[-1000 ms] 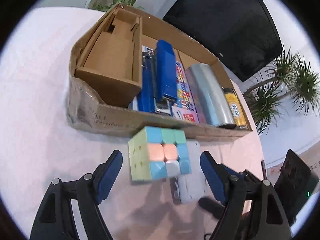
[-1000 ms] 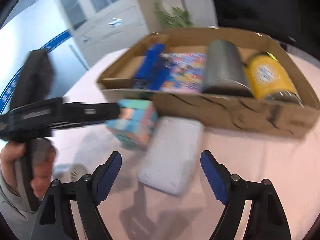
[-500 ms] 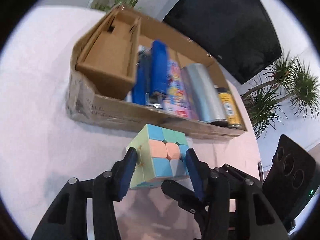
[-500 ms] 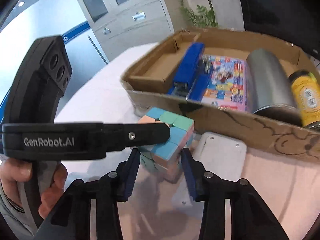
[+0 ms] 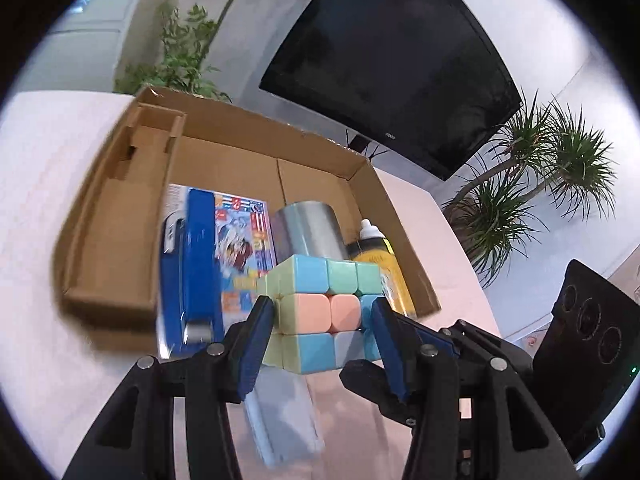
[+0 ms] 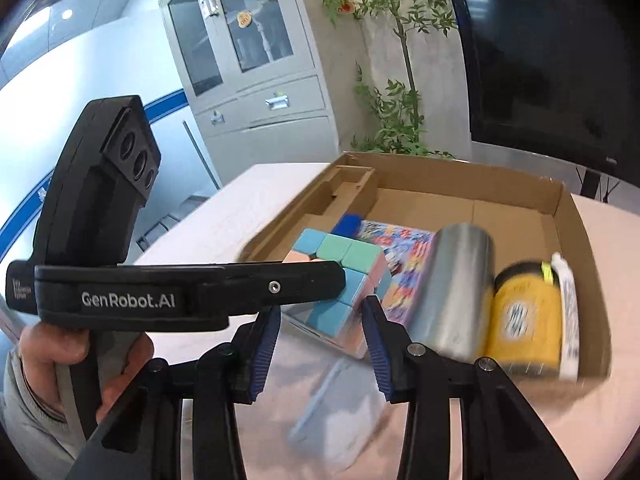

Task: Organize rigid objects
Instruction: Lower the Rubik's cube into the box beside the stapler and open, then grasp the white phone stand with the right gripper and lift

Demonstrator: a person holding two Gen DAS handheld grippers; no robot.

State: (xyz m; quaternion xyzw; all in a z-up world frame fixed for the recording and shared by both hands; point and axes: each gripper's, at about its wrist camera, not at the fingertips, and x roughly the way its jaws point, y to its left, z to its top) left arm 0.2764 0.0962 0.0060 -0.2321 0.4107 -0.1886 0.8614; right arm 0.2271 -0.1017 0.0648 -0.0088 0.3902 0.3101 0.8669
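My left gripper (image 5: 322,324) is shut on a pastel puzzle cube (image 5: 320,312) and holds it in the air above the near edge of the open cardboard box (image 5: 100,216). The cube also shows in the right wrist view (image 6: 340,280), clamped by the left gripper's black arm (image 6: 180,292). My right gripper (image 6: 320,334) sits just behind the cube, jaws narrowed, and nothing shows between them. A pale flat case (image 6: 340,412) lies on the table below, also in the left wrist view (image 5: 280,412).
The box holds a blue stapler (image 5: 192,268), a colourful booklet (image 5: 240,240), a silver cylinder (image 6: 452,284), a yellow can (image 6: 524,320) and a cardboard insert (image 5: 116,216). A dark screen (image 5: 392,64) and plants (image 5: 540,184) stand behind the table.
My left gripper closed on the cube and lifted it from the table up over the box's near edge. My right gripper narrowed its jaws and rose alongside.
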